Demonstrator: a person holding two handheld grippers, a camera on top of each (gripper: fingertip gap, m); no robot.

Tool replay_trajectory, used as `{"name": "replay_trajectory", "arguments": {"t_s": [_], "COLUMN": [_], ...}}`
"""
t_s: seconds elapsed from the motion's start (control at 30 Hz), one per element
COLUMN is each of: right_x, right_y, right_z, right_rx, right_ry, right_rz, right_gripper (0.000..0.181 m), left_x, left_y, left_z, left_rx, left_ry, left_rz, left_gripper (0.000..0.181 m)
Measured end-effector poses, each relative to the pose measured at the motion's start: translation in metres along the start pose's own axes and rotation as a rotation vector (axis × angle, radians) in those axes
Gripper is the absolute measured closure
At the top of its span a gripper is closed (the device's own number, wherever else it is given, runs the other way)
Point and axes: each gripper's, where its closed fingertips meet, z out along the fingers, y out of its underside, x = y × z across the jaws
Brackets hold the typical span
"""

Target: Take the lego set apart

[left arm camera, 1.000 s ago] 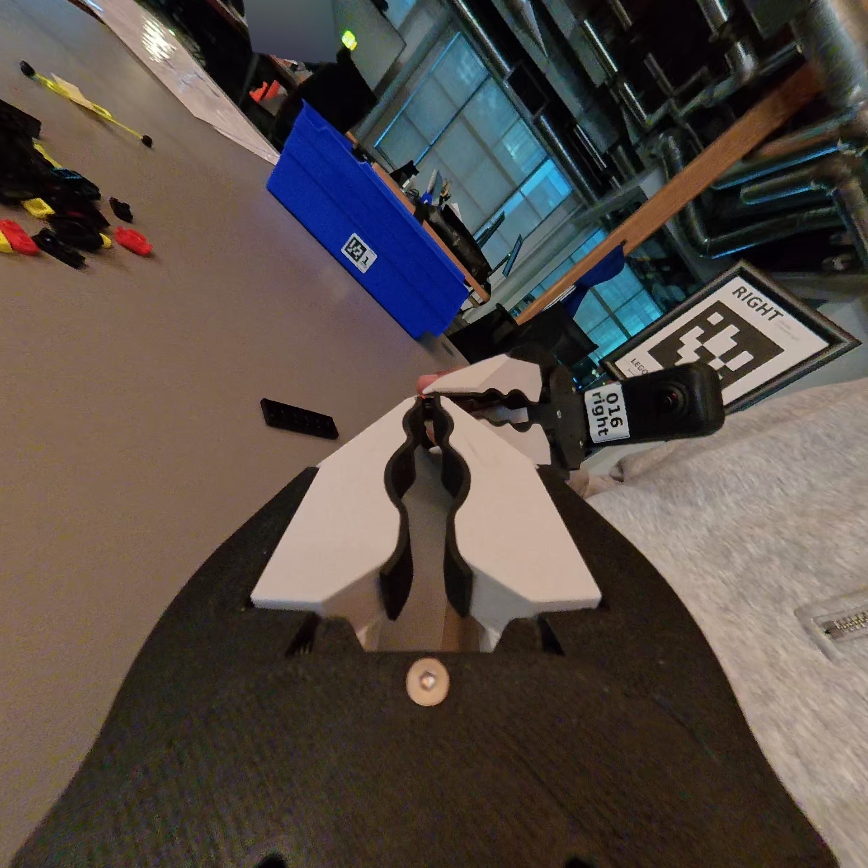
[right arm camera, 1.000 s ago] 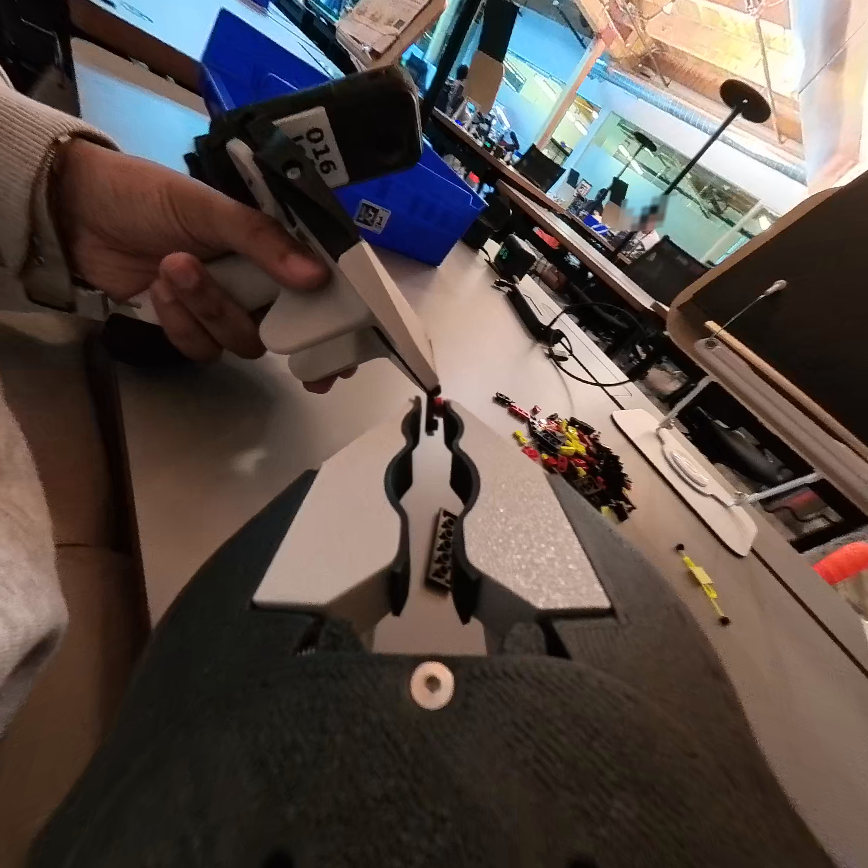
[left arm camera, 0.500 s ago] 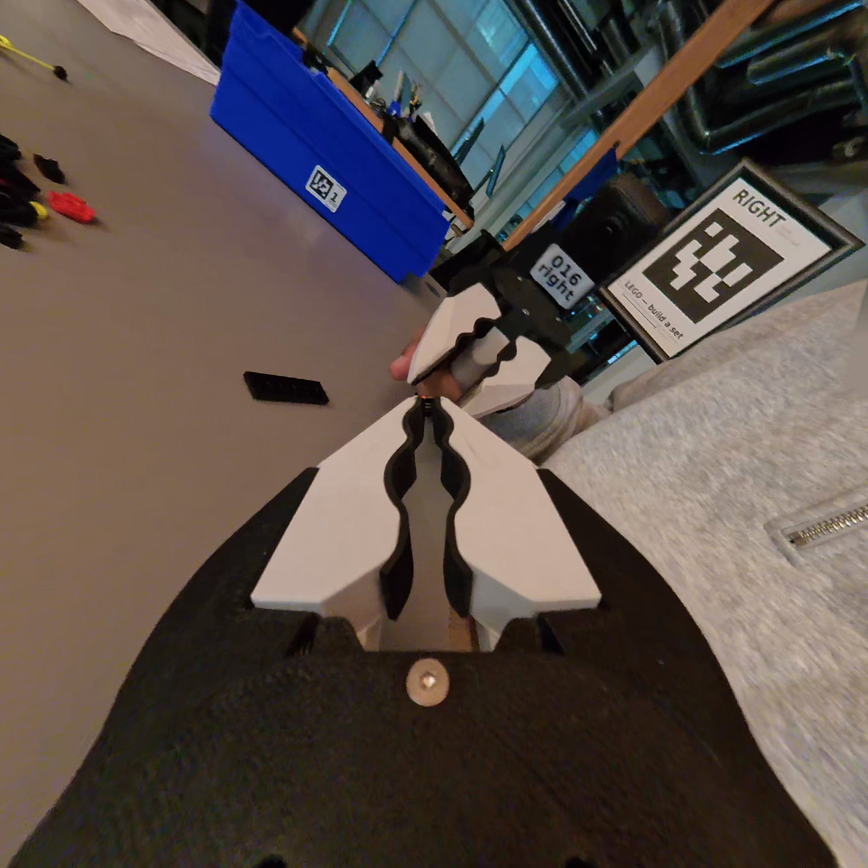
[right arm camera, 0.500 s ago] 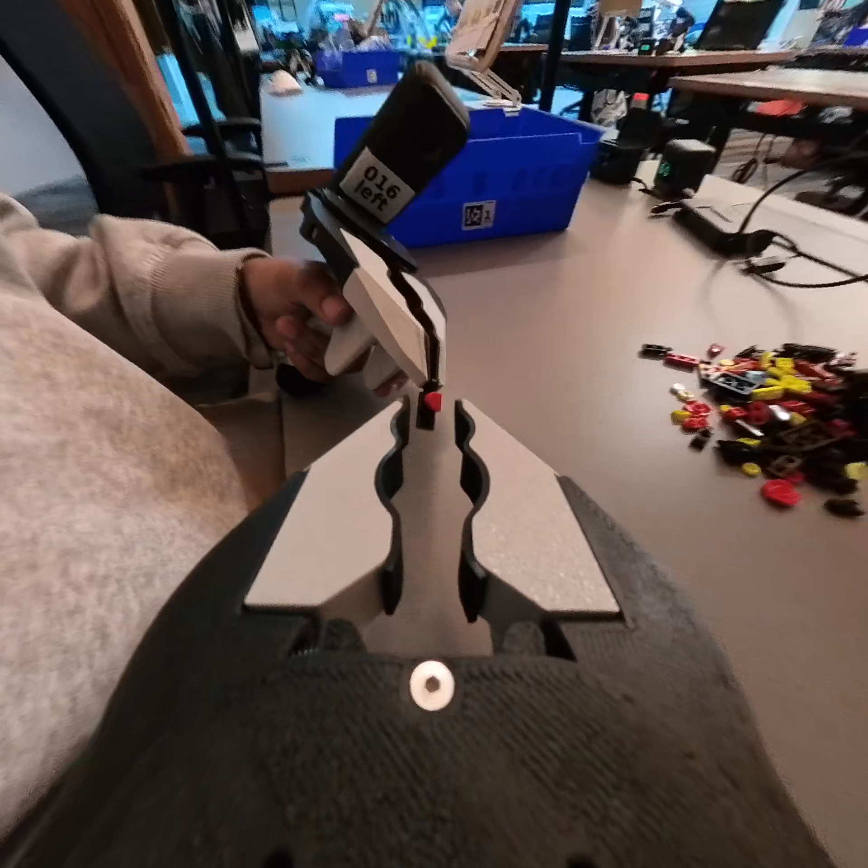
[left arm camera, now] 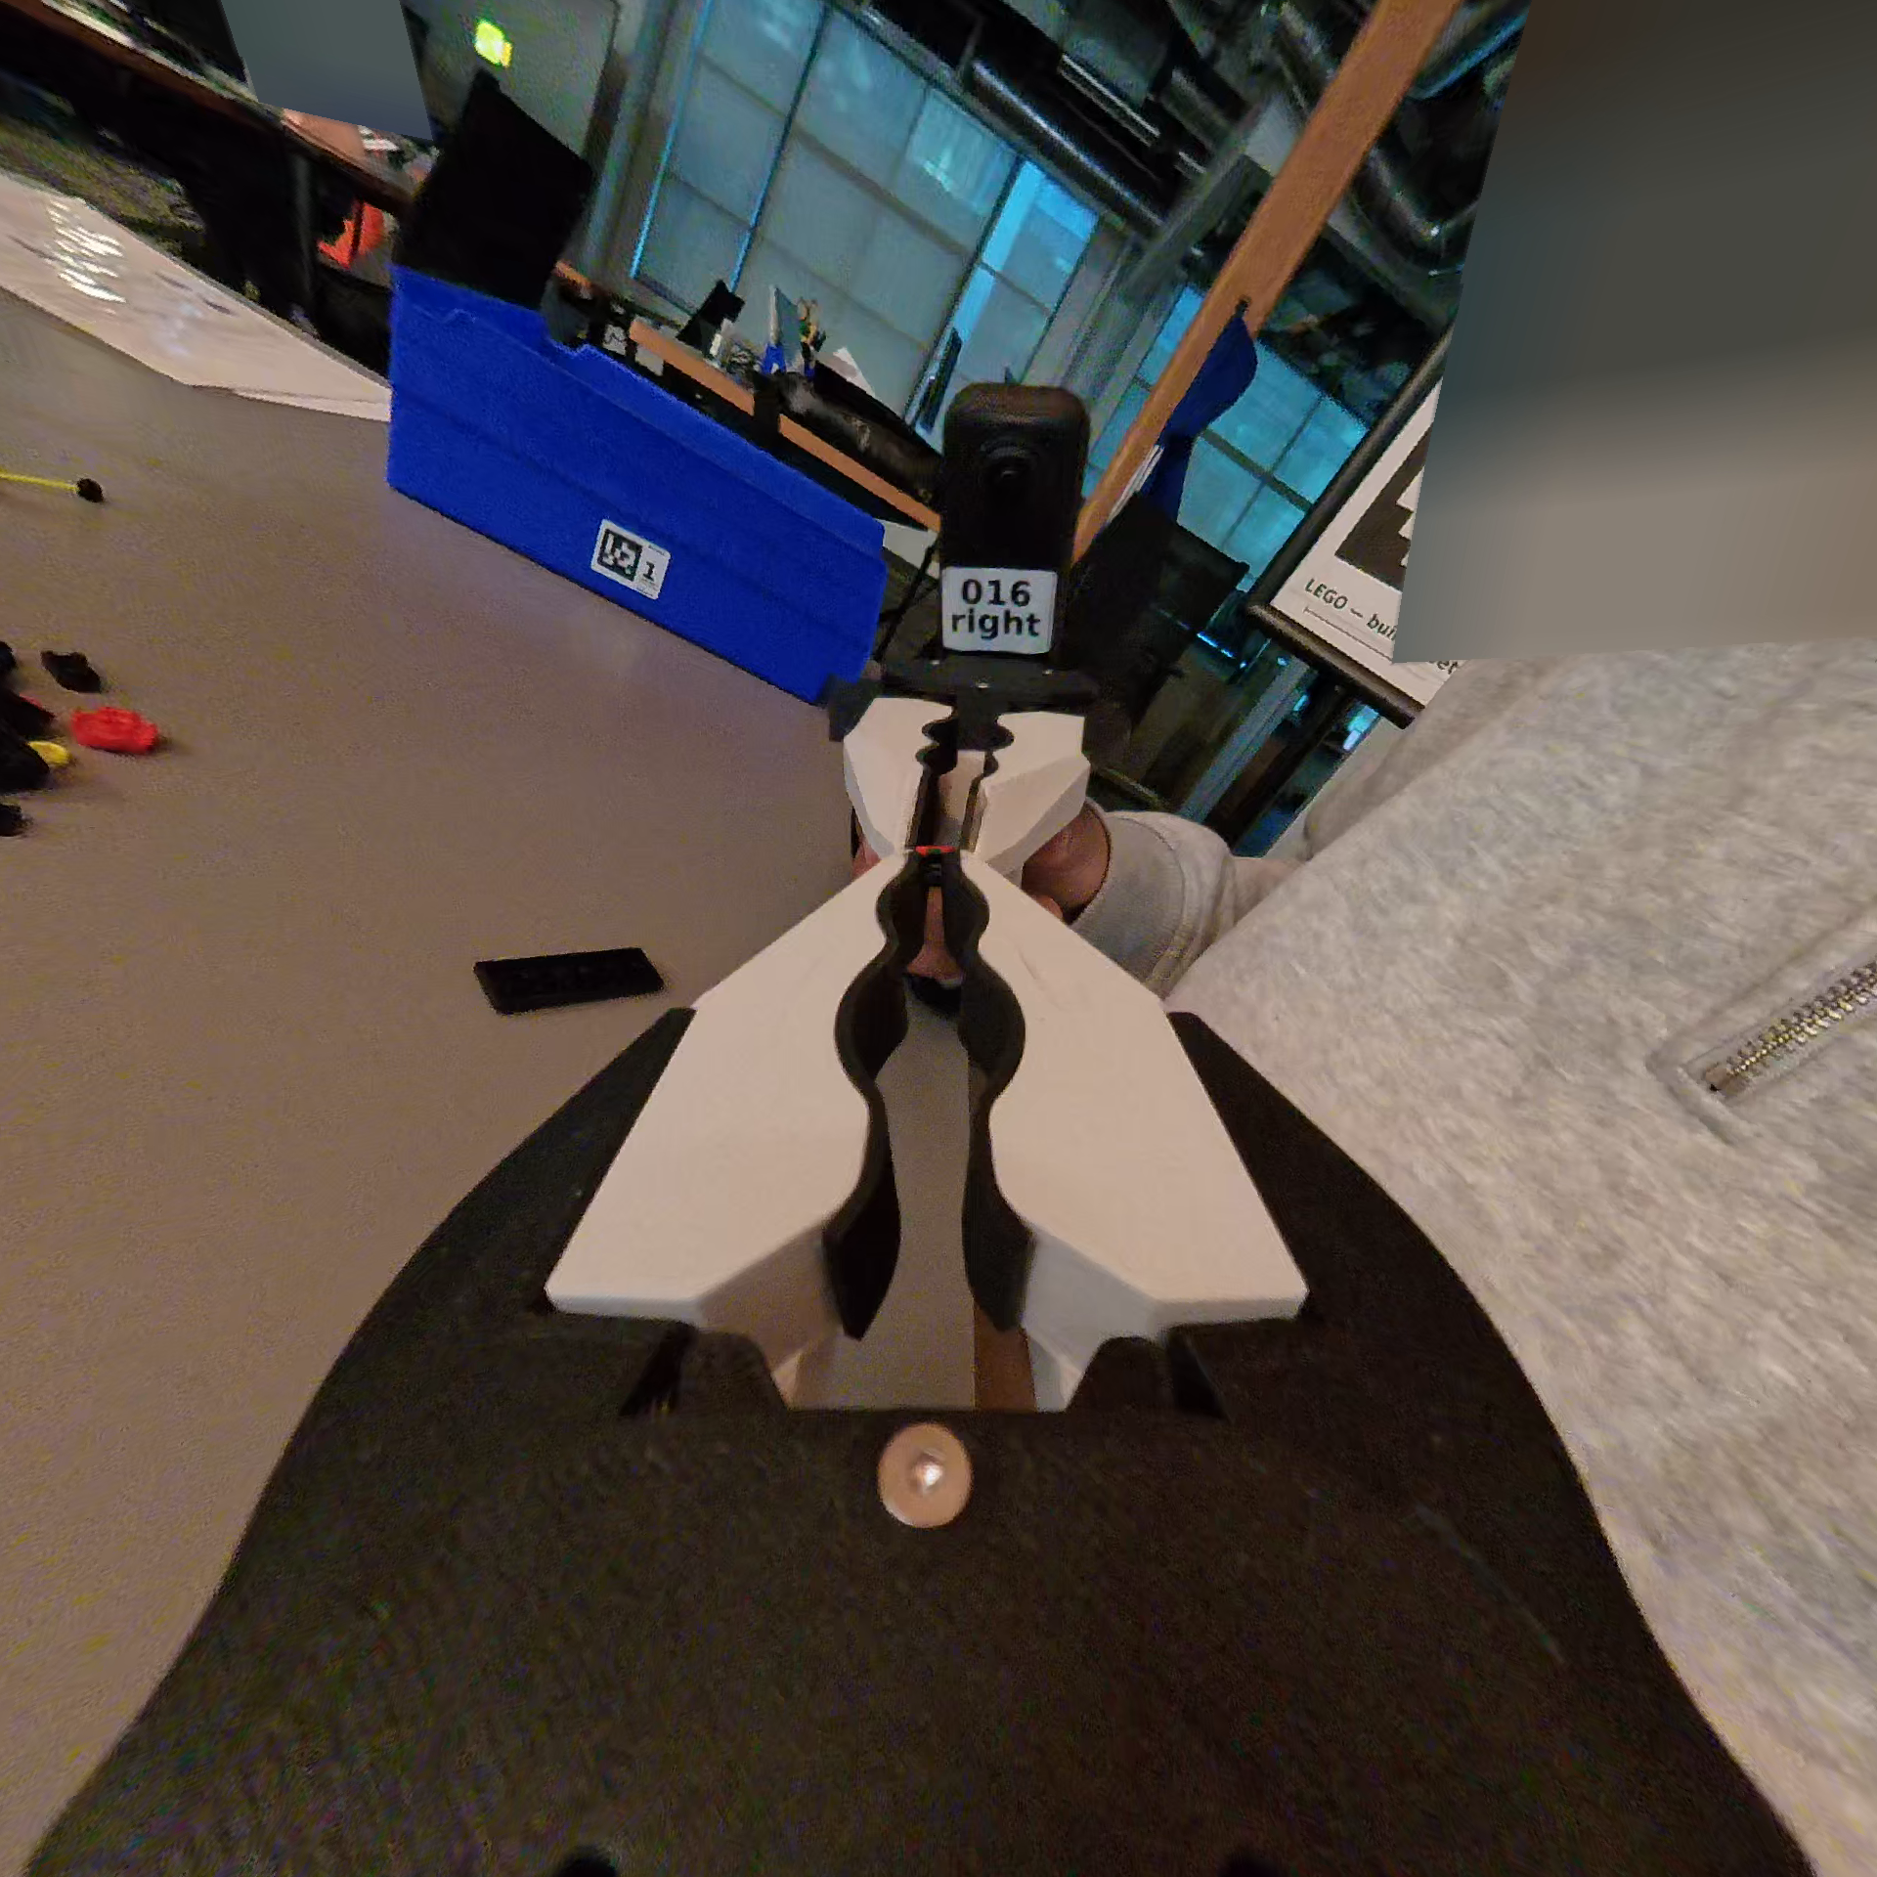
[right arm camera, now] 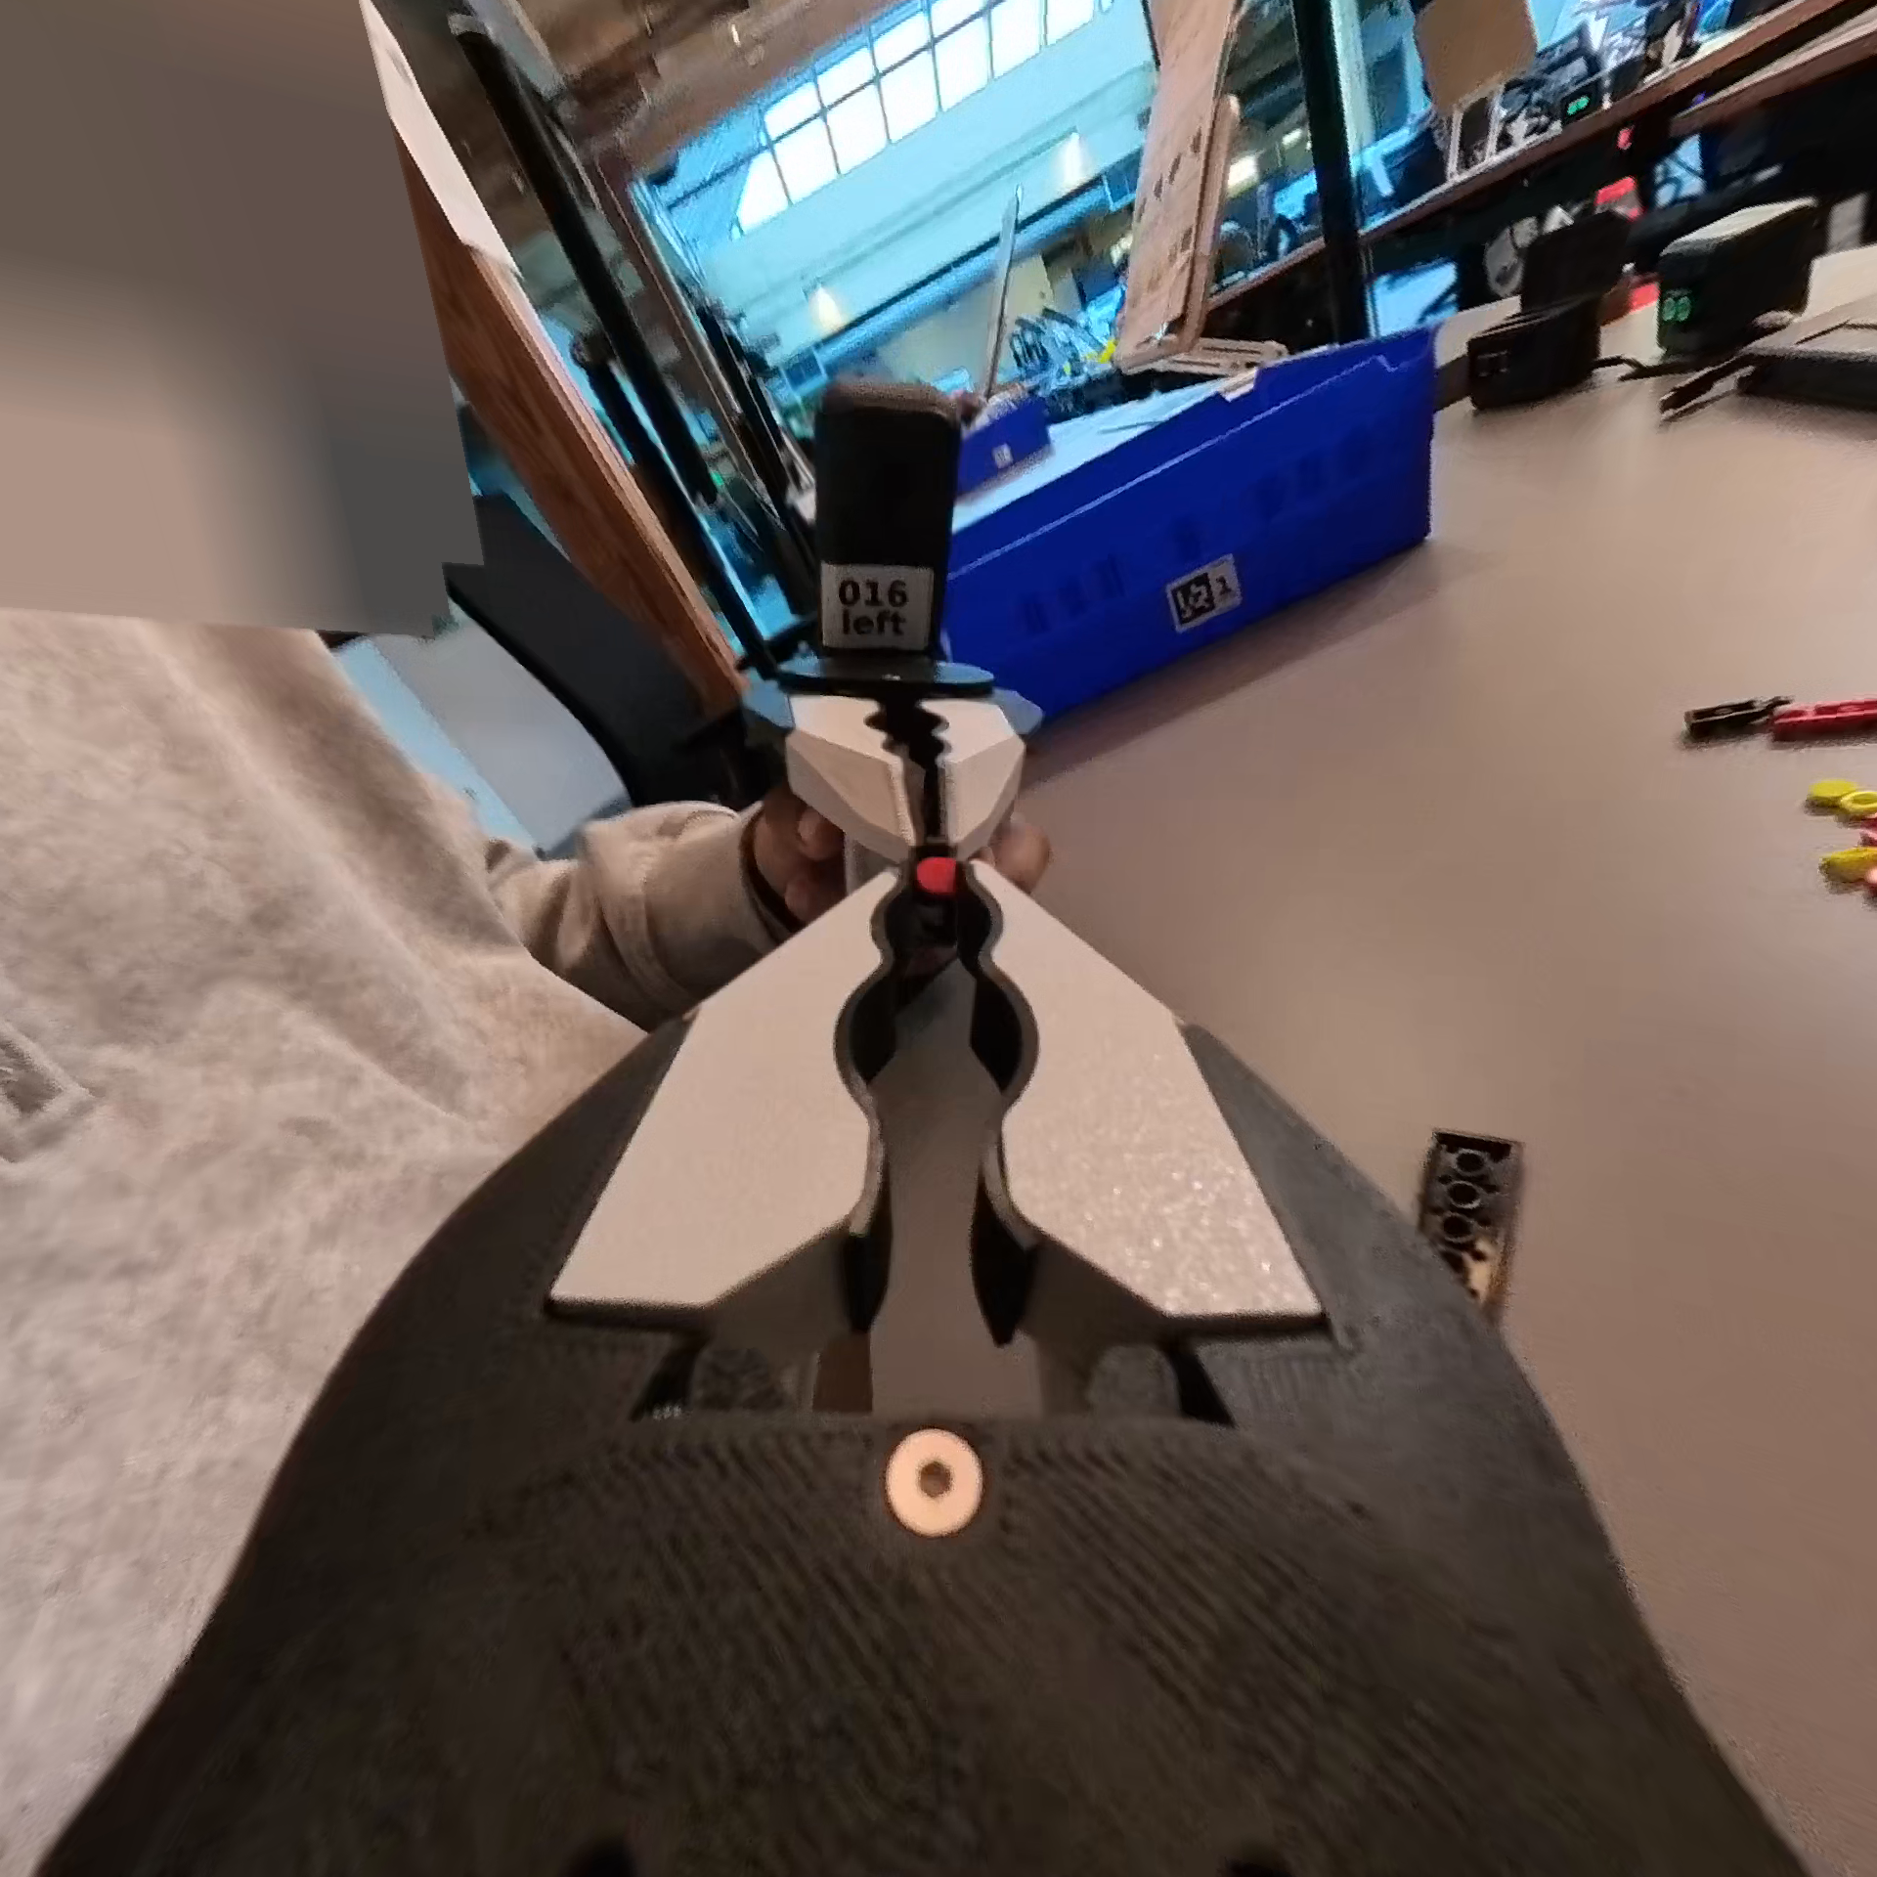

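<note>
Tiny red piece [right arm camera: 934,876] sits mid-frame, pinched at the tips where both grippers meet nose to nose above the table [right arm camera: 1524,965]. Left gripper [left arm camera: 932,865] is clamped on it; right gripper [right arm camera: 932,882] is narrowed onto it too. Black plate [left arm camera: 569,979] lies flat at centre left; loose bricks [left arm camera: 112,729] are at the left edge, blue bin [left arm camera: 630,508] upper left.
</note>
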Motion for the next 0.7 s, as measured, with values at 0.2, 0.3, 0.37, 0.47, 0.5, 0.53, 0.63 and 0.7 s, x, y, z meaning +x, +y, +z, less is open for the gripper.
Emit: {"name": "replay_trajectory", "arguments": {"t_s": [0.2, 0.3, 0.37, 0.47, 0.5, 0.53, 0.63, 0.7], "right_x": [-0.003, -0.001, -0.001, 0.001, 0.002, 0.002, 0.005, 0.008], "right_y": [-0.014, -0.018, -0.02, -0.021, -0.022, -0.023, -0.024, -0.025], "right_z": [-0.003, -0.003, -0.003, -0.003, -0.003, -0.003, -0.005, -0.007], "right_rx": [0.136, 0.185, 0.217, 0.257, 0.267, 0.278, 0.317, 0.351], "right_ry": [-0.086, -0.11, -0.121, -0.137, -0.136, -0.142, -0.149, -0.146], "right_rz": [0.196, 0.277, 0.319, 0.388, 0.399, 0.412, 0.464, 0.505], "right_gripper": [0.177, 0.177, 0.177, 0.177, 0.177, 0.177, 0.18, 0.181], "left_x": [0.003, 0.003, 0.002, 0.001, 0.001, 0.001, 0.0, -0.002], "left_y": [-0.006, -0.007, -0.008, -0.008, -0.008, -0.009, -0.01, -0.009], "left_z": [0.003, 0.003, 0.003, 0.003, 0.003, 0.002, 0.003, 0.004], "left_rx": [0.037, 0.036, 0.036, 0.035, 0.033, 0.037, 0.025, 0.018], "left_ry": [0.003, -0.015, -0.019, -0.035, -0.037, -0.035, -0.068, -0.087], "left_rz": [-0.008, 0.003, 0.003, 0.008, 0.01, 0.015, 0.058, 0.067], "left_gripper": [0.178, 0.178, 0.178, 0.177, 0.177, 0.177, 0.176, 0.176]}}
